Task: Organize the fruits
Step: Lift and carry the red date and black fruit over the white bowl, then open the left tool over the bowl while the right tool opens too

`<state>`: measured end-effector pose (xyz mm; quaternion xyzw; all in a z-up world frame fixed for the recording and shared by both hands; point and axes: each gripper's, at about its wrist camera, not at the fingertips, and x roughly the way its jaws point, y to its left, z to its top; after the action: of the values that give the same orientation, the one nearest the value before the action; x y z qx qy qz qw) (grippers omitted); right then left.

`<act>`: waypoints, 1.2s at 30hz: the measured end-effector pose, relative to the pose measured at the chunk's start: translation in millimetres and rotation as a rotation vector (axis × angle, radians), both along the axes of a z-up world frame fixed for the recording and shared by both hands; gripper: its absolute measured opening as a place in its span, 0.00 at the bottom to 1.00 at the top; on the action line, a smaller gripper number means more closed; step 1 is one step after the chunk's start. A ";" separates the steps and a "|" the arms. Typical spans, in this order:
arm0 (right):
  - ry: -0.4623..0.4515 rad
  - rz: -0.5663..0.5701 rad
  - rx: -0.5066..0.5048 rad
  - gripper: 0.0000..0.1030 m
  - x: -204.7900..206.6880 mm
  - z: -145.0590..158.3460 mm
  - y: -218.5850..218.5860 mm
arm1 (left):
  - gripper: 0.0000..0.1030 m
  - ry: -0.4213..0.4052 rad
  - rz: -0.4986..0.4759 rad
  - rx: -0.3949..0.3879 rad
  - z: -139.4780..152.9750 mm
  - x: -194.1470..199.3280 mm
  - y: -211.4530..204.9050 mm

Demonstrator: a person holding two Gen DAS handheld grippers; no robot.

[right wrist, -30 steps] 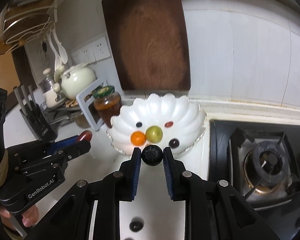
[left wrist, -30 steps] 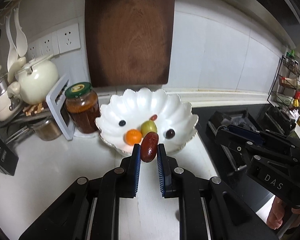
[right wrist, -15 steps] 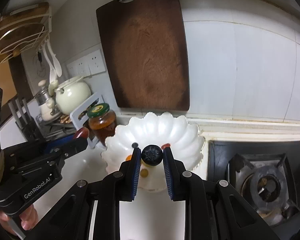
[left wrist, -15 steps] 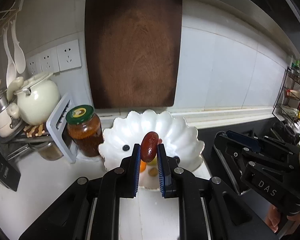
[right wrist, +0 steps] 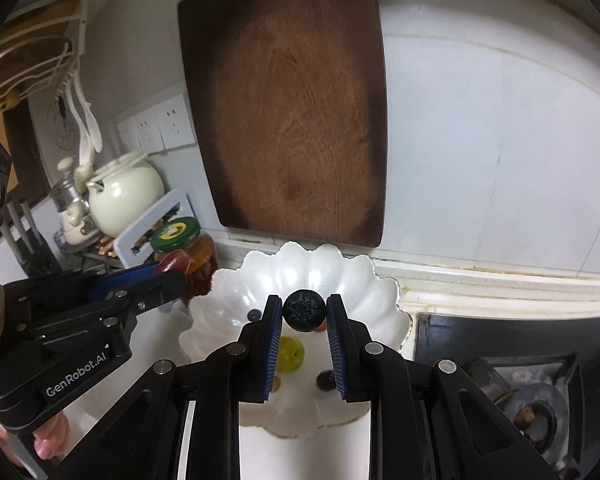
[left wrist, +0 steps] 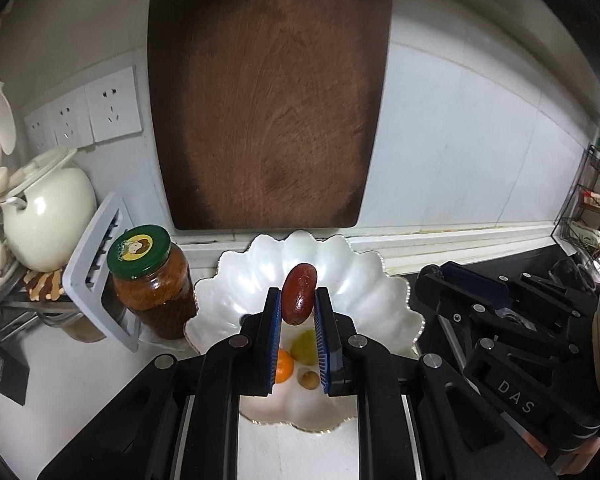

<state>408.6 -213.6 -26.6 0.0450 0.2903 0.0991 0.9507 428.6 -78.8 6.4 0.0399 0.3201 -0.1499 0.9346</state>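
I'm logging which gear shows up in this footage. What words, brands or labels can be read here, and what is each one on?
"DAS": on the body of the right gripper, seen from the left wrist view.
"GenRobot.AI": on the body of the left gripper, seen from the right wrist view.
Green jar lid: a yellow picture label, any lettering too blurred to read.
Spice rack packets: too small to read.
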 end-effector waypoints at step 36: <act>0.326 0.006 -0.077 0.33 110.8 -82.1 3.8 | 0.36 0.302 0.038 0.165 -100.6 124.1 -22.1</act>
<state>519.3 -209.8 -108.7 0.0234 0.4445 0.0822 0.8917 552.7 -100.9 -94.3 0.0875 0.4690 -0.1095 0.8720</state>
